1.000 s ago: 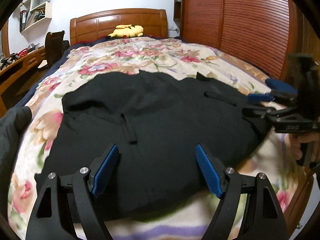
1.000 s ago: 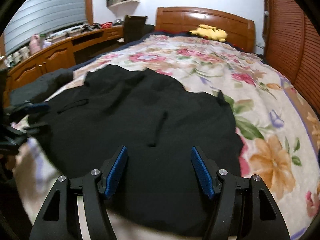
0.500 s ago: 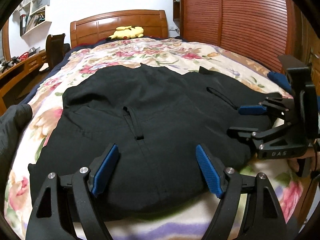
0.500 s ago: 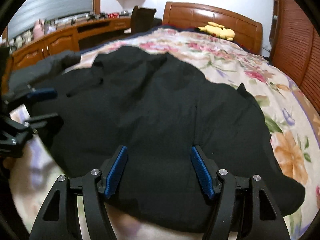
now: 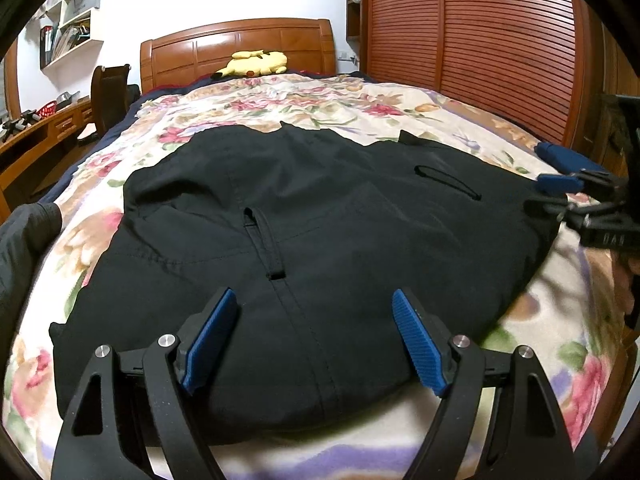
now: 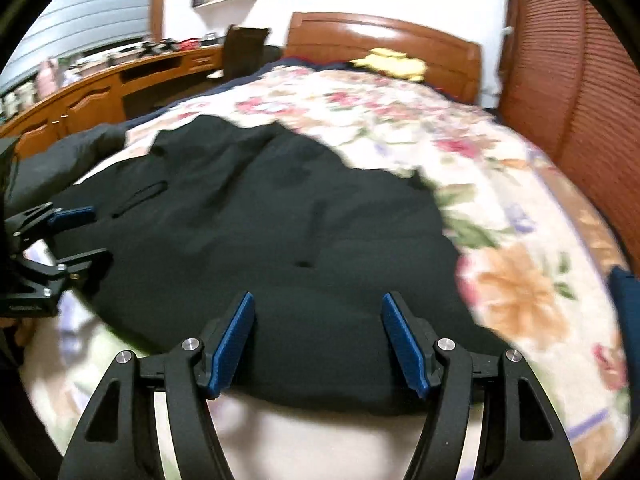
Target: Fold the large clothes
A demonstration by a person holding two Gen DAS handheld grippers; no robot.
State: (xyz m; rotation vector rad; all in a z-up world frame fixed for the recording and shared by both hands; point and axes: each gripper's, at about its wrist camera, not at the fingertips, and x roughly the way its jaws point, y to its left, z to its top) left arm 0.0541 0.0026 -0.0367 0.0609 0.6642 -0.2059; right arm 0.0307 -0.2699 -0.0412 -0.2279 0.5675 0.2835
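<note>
A large black garment point(image 5: 312, 216) lies spread flat on the floral bedspread point(image 5: 304, 100); it also shows in the right wrist view point(image 6: 256, 240). My left gripper point(image 5: 314, 336) is open and empty, hovering over the garment's near edge. My right gripper point(image 6: 318, 340) is open and empty over the garment's near edge at its right end. The right gripper shows at the right edge of the left wrist view point(image 5: 560, 196), open, at the garment's right edge. The left gripper shows at the left edge of the right wrist view point(image 6: 76, 236), open.
A yellow plush toy point(image 5: 256, 63) lies by the wooden headboard point(image 5: 240, 44). A slatted wooden wardrobe point(image 5: 480, 40) stands along the bed's right side. A wooden desk point(image 6: 104, 88) and a chair point(image 5: 110, 96) stand to the left. Dark grey clothing point(image 5: 20, 248) lies at the bed's left edge.
The right gripper has swung from further left back toward the garment's right end; its view is blurred with motion. The left gripper has stayed nearly still over the near edge.
</note>
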